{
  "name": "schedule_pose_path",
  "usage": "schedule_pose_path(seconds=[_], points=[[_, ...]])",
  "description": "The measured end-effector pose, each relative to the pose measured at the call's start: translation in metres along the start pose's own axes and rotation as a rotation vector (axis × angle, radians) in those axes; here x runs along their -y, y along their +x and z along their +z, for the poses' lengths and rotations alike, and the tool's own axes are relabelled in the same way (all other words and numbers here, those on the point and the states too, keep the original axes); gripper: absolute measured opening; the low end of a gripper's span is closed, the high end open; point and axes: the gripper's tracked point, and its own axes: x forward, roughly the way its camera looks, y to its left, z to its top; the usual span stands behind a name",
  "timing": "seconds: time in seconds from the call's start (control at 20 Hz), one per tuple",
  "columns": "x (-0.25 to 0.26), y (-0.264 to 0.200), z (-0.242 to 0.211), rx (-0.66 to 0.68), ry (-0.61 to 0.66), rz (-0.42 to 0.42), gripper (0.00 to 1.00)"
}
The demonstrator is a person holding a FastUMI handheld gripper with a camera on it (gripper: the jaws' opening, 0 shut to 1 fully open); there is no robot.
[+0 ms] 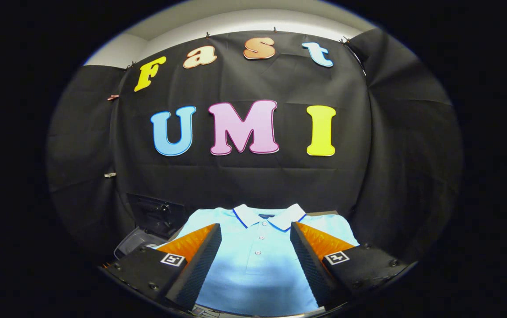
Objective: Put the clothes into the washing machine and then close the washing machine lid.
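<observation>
At lower left, a dark washer (147, 223) sits with its lid up, beside a light blue polo shirt (257, 260) lying flat on the surface at lower centre. The gripper (255, 256) hovers above the shirt, jaws wide open and gripping nothing, one finger over each side. Risk: pinching a single layer could let the shirt slip or drag short of the washer.

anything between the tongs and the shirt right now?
Nothing visible. The tongs are open, with the light blue polo shirt lying flat between and just beyond the fingers. The dark washing machine sits beside the shirt; I can't tell whether its lid is open.
</observation>
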Motion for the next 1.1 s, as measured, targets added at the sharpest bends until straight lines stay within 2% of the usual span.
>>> schedule_pose_path(seconds=[0.2,0.75,0.95,1.1], points=[[0.011,0.019,-0.004,-0.042,-0.048,-0.048,0.99],[0.004,0.051,-0.062,-0.286,-0.040,-0.026,0.99],[0.004,0.057,-0.080,-0.373,0.029,-0.007,0.99],[0.005,0.058,-0.080,-0.385,0.075,-0.011,1.00]])
